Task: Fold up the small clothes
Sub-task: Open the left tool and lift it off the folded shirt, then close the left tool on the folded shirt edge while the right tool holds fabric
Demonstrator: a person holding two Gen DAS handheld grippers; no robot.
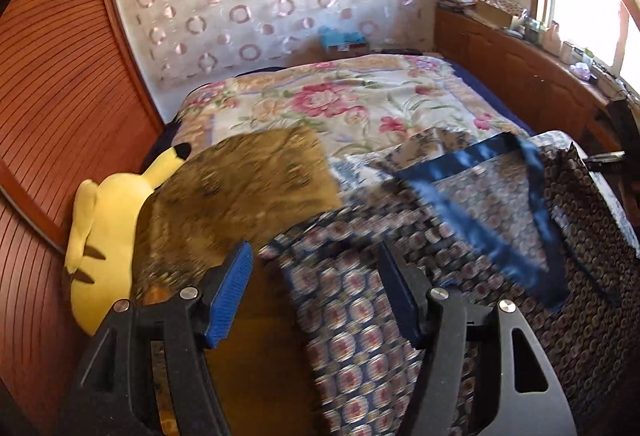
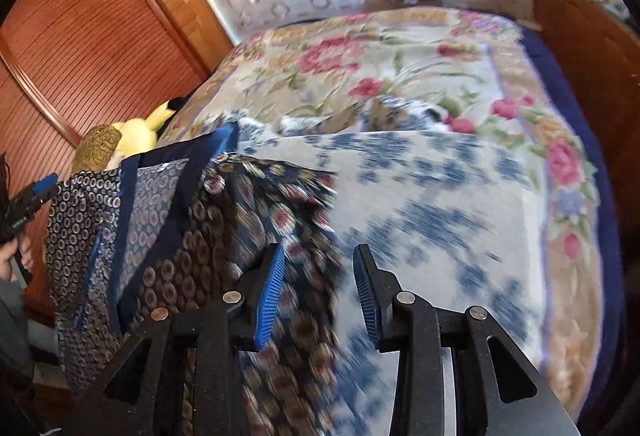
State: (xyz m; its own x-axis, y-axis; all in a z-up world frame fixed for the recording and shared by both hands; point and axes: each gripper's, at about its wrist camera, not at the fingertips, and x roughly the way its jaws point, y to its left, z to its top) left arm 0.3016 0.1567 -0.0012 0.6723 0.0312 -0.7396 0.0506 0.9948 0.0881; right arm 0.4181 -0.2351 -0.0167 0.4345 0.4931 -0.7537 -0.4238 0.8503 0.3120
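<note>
A dark patterned garment (image 1: pixel 500 236) with a blue satin trim (image 1: pixel 480 236) lies on the near end of the bed; it also shows in the right wrist view (image 2: pixel 168 236). My left gripper (image 1: pixel 316 268) is open above its left part, nothing between the pads. My right gripper (image 2: pixel 320 276) is open over the garment's right edge, beside a white and blue cloth (image 2: pixel 420 195). An olive-brown cloth (image 1: pixel 248 187) lies at the left. The left gripper also shows at the far left of the right wrist view (image 2: pixel 36 191).
A yellow plush toy (image 1: pixel 104 228) lies at the bed's left edge by the slatted wooden wardrobe (image 1: pixel 60 75). The floral bedspread (image 1: pixel 340 99) covers the bed. A wooden headboard shelf (image 1: pixel 520 67) with small items stands at right under the window.
</note>
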